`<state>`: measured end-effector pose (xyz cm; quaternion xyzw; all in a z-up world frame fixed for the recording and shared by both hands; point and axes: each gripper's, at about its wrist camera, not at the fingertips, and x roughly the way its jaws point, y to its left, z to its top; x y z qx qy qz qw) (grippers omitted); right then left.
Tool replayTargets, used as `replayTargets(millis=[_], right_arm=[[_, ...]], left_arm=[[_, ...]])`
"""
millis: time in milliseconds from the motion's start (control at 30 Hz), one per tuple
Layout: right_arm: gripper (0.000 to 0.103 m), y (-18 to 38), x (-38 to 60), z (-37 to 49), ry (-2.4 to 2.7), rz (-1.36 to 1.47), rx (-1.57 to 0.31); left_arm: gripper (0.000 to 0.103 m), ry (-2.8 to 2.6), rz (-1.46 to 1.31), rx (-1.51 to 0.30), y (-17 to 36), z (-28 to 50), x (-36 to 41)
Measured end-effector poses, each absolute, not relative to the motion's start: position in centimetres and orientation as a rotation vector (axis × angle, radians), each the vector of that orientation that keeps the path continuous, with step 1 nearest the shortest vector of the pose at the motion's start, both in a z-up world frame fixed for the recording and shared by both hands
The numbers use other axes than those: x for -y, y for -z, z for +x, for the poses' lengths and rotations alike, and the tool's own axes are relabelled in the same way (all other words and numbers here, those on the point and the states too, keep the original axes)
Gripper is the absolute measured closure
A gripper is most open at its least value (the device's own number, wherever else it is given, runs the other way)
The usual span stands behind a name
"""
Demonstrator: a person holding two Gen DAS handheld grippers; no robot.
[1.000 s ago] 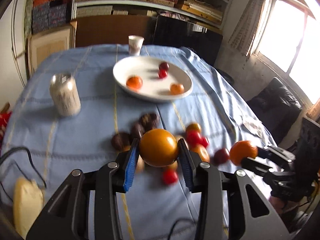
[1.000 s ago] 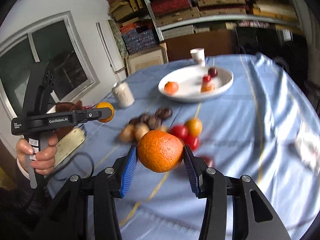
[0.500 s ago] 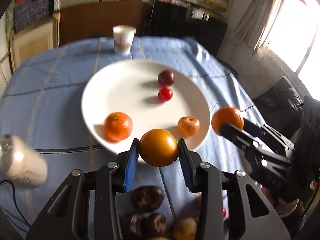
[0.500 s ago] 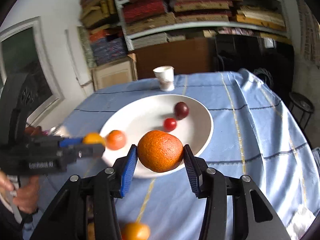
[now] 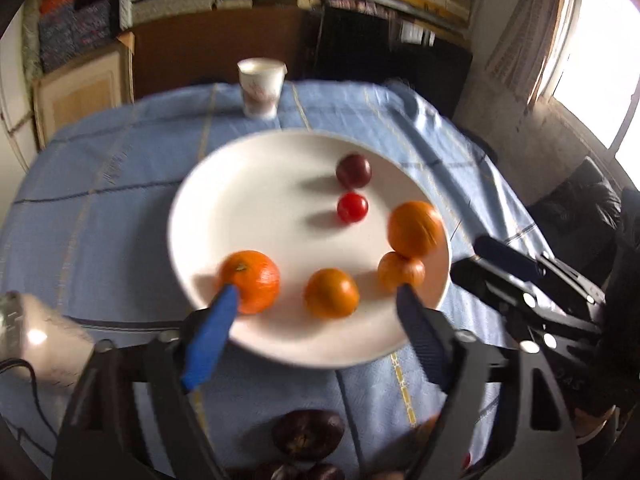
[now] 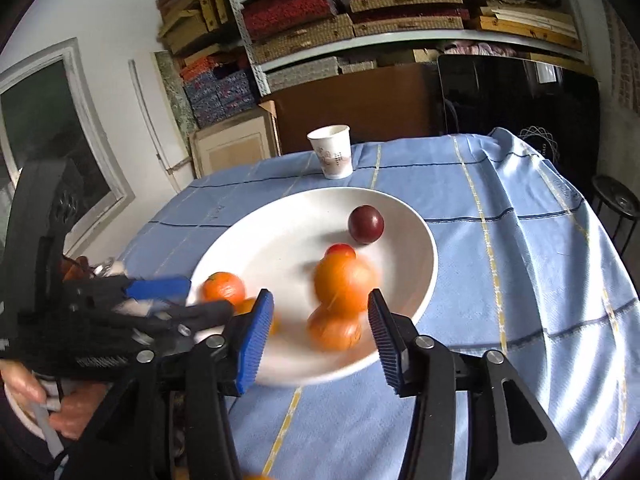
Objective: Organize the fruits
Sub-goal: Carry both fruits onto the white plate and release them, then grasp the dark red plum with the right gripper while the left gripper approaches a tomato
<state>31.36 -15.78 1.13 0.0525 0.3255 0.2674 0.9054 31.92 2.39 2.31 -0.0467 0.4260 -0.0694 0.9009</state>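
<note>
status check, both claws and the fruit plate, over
Left claw open, jaws just opened, orange-yellow fruit dropped on white plate. Right claw open, jaws just opened, orange released, blurred. Nothing in the way.

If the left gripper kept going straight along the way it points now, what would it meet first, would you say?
Most likely the yellow-orange fruit lying on the white plate, centred between the left gripper's open jaws, which have just been opening. Depth is unclear, so the plate's near rim might come first.

Table under blue striped cloth [image 5: 120,200], bearing white plate [image 5: 224,216], paper cup [image 5: 261,88], metal can [image 5: 36,336], dark fruits [image 5: 308,434] at near edge.
</note>
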Motion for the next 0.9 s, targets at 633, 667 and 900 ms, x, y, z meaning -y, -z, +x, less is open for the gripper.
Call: replayTargets(millis=[633,667,900], right_arm=[[0.043,1.7,19.5,17.3,-0.836,0.002,-0.703],[0.043,2.1,19.6,17.4,-0.832,-0.005,-0.731],[0.042,4.0,20.0,18.4,-0.806,0.025,-0.866]], left_arm=[[0.005,0.047,-0.291,-0.648,-1.6,13.4,-10.1],[0.005,0.033,-0.275,-0.640,-1.6,13.0,-9.9],[0.005,0.036,-0.260,-0.644,-1.3,12.4,-9.7]])
